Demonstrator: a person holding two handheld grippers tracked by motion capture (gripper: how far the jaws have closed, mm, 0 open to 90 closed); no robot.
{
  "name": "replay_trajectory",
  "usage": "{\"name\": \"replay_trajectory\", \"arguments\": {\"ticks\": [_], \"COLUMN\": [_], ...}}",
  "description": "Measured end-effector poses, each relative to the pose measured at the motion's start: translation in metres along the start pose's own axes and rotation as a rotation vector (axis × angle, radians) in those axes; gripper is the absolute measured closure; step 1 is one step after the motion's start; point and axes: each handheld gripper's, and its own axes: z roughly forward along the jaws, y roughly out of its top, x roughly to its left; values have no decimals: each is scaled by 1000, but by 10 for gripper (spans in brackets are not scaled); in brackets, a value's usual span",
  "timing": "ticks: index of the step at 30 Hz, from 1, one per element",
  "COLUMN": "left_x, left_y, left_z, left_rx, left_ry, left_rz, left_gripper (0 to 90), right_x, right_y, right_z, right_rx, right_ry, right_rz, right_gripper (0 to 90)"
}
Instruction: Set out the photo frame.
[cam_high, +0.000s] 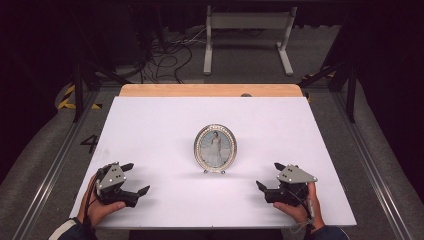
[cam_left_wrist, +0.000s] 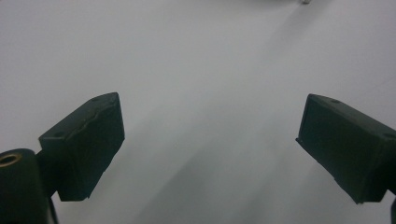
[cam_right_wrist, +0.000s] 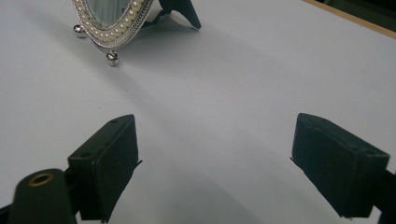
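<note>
Both grippers, left gripper (cam_high: 134, 178) and right gripper (cam_high: 269, 175), spread wide near desk (cam_high: 150, 125) front edge; approach oval photo frame (cam_high: 215, 148) at mid-desk gently, pinching its rim, not the stand.

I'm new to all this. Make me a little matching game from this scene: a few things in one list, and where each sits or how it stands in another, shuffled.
Things:
1. oval silver photo frame with pearl trim
2. left black two-jaw tool
3. right black two-jaw tool
4. strip of bare wooden tabletop

Places or states:
A. along the far edge, beyond the white sheet
B. standing upright at the middle
C. open, near the left front corner
D. open, near the right front corner

Pairs: 1-B, 2-C, 3-D, 4-A
</note>
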Motion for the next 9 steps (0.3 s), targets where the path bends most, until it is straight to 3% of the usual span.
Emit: {"name": "replay_trajectory", "arguments": {"ticks": [9], "left_x": [-1], "left_y": [1], "left_z": [2], "left_rx": [9], "left_ry": [2], "left_rz": [2], "left_gripper": [78], "right_x": [-2], "right_y": [-1], "right_z": [-2], "right_rx": [-13], "right_ry": [-18], "right_rz": [9], "right_gripper": [160]}}
